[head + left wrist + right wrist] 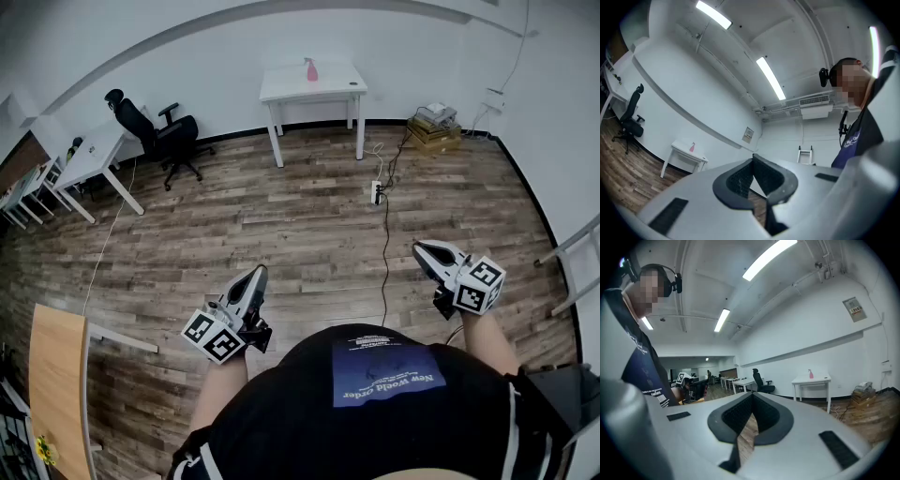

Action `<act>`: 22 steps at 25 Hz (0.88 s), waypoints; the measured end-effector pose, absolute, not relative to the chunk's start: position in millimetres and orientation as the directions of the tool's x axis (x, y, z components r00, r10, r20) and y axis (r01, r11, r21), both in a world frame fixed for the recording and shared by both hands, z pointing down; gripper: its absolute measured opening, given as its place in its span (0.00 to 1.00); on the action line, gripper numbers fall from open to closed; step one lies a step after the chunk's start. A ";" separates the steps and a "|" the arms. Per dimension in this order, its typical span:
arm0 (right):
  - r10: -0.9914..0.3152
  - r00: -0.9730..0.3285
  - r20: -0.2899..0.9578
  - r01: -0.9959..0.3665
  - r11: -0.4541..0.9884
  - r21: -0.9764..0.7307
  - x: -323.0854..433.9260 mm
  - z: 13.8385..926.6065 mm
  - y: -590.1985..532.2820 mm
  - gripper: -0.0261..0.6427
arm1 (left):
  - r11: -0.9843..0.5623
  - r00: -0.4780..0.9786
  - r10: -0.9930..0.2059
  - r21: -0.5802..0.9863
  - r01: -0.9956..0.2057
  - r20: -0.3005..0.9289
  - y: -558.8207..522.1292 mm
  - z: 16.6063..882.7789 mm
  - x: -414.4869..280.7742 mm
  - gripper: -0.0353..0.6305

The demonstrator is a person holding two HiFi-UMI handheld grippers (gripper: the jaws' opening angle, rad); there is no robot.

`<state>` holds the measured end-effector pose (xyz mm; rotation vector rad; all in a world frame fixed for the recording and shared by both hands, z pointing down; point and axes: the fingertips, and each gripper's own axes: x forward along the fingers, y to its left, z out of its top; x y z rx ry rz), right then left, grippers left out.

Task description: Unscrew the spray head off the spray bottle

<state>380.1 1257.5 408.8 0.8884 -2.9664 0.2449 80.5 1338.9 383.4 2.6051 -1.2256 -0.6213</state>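
My left gripper (259, 273) and right gripper (420, 249) are closed and empty, near my body. The pink spray bottle (310, 69) stands on the white table (281, 91) far ahead.

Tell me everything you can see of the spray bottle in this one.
The spray bottle looks tiny in every view. It has a pink body that narrows upward to the spray head, which appears to be in place on top. It stands upright and alone, near the middle of a white table against the far wall, across the wooden floor from the person. Only the tabletop touches it. Its material, label and fill level are too small to tell.
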 end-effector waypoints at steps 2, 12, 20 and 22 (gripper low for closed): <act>-0.542 -0.837 0.076 -0.547 0.825 -0.140 385.0 409.8 1257.5 0.03 | -0.638 0.568 -0.770 0.347 -0.688 -0.289 1339.0 384.2 85.6 0.05; -0.531 -0.844 0.077 -0.536 0.832 -0.142 430.1 411.1 1248.7 0.03 | -0.635 0.571 -0.773 0.354 -0.687 -0.278 1327.3 386.1 134.3 0.05; -0.527 -0.846 0.077 -0.532 0.828 -0.179 473.7 423.1 1236.9 0.03 | -0.643 0.597 -0.764 0.374 -0.668 -0.246 1313.0 396.0 187.7 0.05; -0.530 -0.845 0.077 -0.534 0.823 -0.193 480.7 427.6 1229.6 0.03 | -0.646 0.607 -0.760 0.374 -0.666 -0.232 1307.7 399.1 197.1 0.05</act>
